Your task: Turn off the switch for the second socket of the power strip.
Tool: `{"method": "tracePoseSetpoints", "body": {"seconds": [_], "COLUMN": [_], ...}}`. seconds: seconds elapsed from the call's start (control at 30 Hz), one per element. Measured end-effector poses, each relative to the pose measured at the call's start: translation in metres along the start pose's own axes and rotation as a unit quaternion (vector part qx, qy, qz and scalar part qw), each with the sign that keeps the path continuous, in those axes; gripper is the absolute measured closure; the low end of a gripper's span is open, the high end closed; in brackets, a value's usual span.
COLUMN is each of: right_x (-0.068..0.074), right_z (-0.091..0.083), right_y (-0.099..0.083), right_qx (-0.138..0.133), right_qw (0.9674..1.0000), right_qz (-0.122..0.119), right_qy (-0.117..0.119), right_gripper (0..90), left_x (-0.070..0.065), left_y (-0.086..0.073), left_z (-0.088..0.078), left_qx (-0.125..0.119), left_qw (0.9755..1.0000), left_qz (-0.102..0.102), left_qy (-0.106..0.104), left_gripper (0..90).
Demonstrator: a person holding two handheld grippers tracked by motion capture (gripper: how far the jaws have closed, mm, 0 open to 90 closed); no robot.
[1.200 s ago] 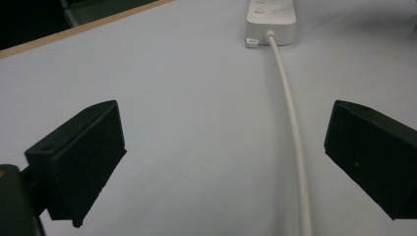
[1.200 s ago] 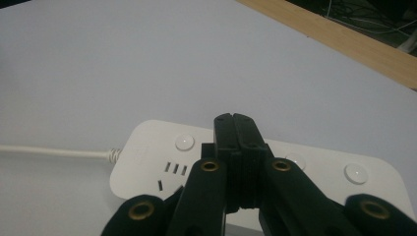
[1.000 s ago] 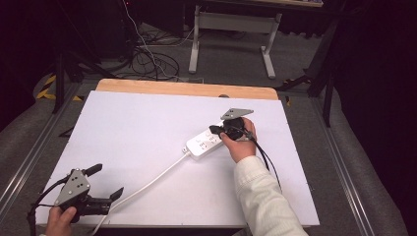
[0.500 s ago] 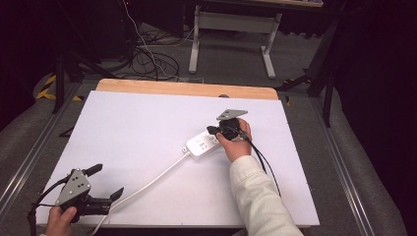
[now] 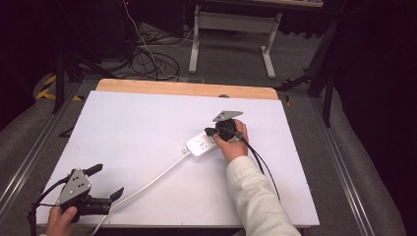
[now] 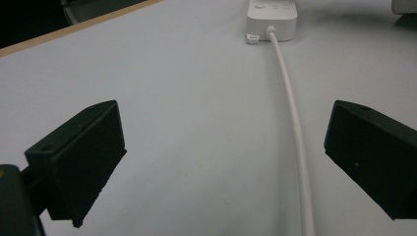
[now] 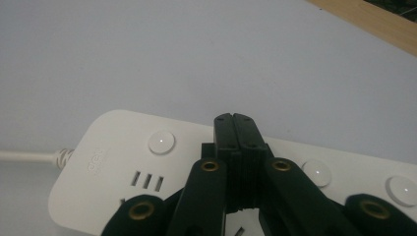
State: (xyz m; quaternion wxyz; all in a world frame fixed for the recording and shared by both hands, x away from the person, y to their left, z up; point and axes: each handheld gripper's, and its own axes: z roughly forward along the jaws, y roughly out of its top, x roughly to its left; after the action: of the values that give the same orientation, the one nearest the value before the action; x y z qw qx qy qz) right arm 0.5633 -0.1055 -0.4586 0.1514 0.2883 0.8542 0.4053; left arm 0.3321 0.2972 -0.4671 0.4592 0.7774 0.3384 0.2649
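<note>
A white power strip (image 5: pixel 199 146) lies right of the middle of the white table (image 5: pixel 128 128), its white cord (image 5: pixel 147 184) running toward the front left. My right gripper (image 5: pixel 212 132) is over the strip's right end, jaws shut with nothing between them. In the right gripper view its closed tips (image 7: pixel 235 120) hover over the strip (image 7: pixel 113 157), between two round buttons (image 7: pixel 161 142); I cannot tell whether they touch. My left gripper (image 5: pixel 109 180) rests open at the front left corner. Between its wide jaws (image 6: pixel 223 157) runs the cord (image 6: pixel 290 113), with the strip (image 6: pixel 272 14) far ahead.
A wooden strip (image 5: pixel 187 88) borders the table's far edge. Beyond it on the floor are tangled black cables (image 5: pixel 147 59) and a desk's metal legs (image 5: pixel 268 54). A black cable (image 5: pixel 260 164) trails from the right gripper along the sleeve.
The right hand and its shut gripper have edged slightly left over the power strip. The left gripper has not moved.
</note>
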Motion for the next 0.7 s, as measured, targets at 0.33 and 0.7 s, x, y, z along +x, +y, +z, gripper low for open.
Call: {"method": "tracePoseSetpoints", "body": {"seconds": [0.33, 0.7], "right_x": [0.0015, 0.0014], "right_z": [0.0026, 0.0038], "right_y": [0.0007, 0.0003], "right_qx": [0.006, 0.011], "right_qw": [1.0, 0.9998], "right_qz": [-0.004, -0.009], "right_qy": [-0.005, -0.013], "right_gripper": [90.0, 90.0], "left_x": [-0.0002, -0.0005], "left_y": [0.0, -0.0002], "left_z": [0.0, 0.0003], "left_qx": [0.0, 0.001], "left_qw": [1.0, 1.0], "left_qz": [-0.001, -0.002], "left_qy": [0.0, -0.002], "left_gripper": [2.4, 2.4]}}
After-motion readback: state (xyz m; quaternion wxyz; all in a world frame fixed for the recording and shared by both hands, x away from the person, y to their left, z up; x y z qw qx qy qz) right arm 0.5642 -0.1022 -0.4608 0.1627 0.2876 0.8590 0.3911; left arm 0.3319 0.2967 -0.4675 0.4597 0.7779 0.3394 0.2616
